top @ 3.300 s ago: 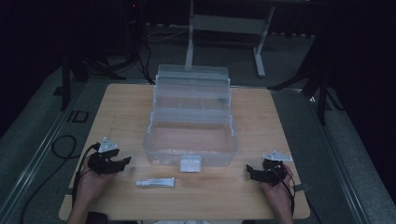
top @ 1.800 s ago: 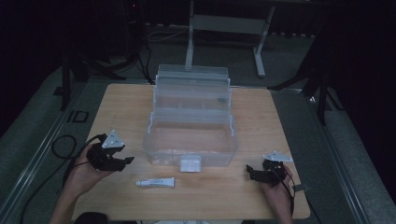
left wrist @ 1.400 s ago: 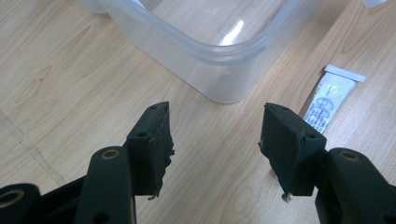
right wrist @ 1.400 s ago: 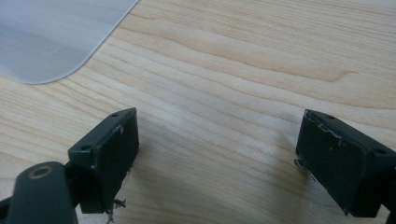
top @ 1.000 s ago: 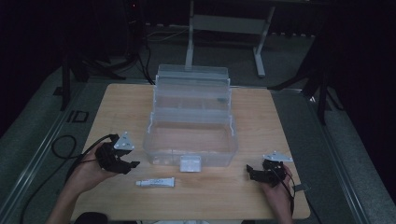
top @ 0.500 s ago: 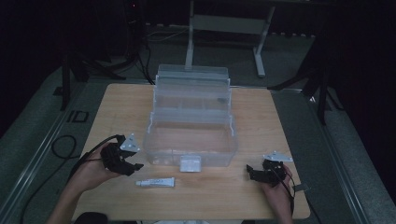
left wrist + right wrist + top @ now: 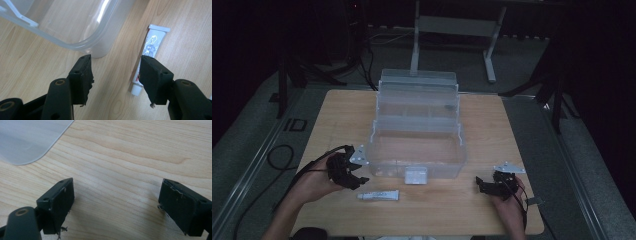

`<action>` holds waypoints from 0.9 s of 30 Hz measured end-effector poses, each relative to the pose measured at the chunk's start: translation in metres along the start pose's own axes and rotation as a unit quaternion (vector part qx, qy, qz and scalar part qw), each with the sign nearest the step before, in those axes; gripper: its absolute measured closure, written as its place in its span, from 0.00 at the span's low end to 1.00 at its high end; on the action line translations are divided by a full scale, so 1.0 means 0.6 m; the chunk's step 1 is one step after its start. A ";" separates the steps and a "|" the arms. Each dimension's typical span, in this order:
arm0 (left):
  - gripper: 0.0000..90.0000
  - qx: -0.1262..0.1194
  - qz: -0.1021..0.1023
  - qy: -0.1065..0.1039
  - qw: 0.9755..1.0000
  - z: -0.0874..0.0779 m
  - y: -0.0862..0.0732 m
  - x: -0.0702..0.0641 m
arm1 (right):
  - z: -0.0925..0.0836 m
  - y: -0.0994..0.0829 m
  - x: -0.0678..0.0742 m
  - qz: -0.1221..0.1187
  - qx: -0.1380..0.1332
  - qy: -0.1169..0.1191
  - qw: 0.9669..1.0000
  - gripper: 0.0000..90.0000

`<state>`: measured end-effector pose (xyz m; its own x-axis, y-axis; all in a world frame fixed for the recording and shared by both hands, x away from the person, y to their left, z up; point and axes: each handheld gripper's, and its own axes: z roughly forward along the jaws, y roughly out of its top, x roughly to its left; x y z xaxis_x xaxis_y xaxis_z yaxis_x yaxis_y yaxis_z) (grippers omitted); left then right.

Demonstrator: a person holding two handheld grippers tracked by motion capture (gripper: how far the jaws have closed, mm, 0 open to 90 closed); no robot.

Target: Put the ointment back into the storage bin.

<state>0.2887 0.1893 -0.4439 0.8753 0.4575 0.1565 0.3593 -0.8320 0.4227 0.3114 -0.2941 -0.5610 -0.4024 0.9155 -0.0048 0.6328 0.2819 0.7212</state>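
Reaching toward tube [image 7: 149, 51] beside box [image 7: 417, 145] with left gripper [image 7: 115, 75] gaping, empty; needed centring astride tube's middle before squeezing. Right gripper [image 7: 116, 202] rested wide, empty.

Small white tube [image 7: 378, 195], printed label, capped, lying flat on the desk [image 7: 452, 215], lower centre-left of the high view, just below the clear box [image 7: 417, 150]. In the left gripper view [image 7: 149, 50]: lower right, cap end nearest, crimped end pointing up.

Tube [image 7: 150, 53] cap end partly behind left gripper [image 7: 115, 75] pad; print too blurred to read.
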 end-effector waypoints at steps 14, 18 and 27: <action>0.49 0.023 0.031 -0.013 0.999 0.009 0.019 -0.011 | 0.000 0.000 0.000 0.000 0.000 0.000 1.000 0.14; 0.49 0.036 0.041 -0.016 0.998 0.013 0.025 -0.015 | 0.000 0.000 0.000 0.000 0.000 0.000 1.000 0.14; 0.49 0.049 0.055 -0.023 0.997 0.023 0.034 -0.020 | 0.000 0.000 0.000 0.000 0.000 0.000 1.000 0.14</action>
<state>0.2900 0.1624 -0.4494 0.9240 0.3495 0.1551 0.2888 -0.9037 0.3161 0.3114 -0.2941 -0.5610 -0.4021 0.9156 -0.0049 0.6328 0.2818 0.7212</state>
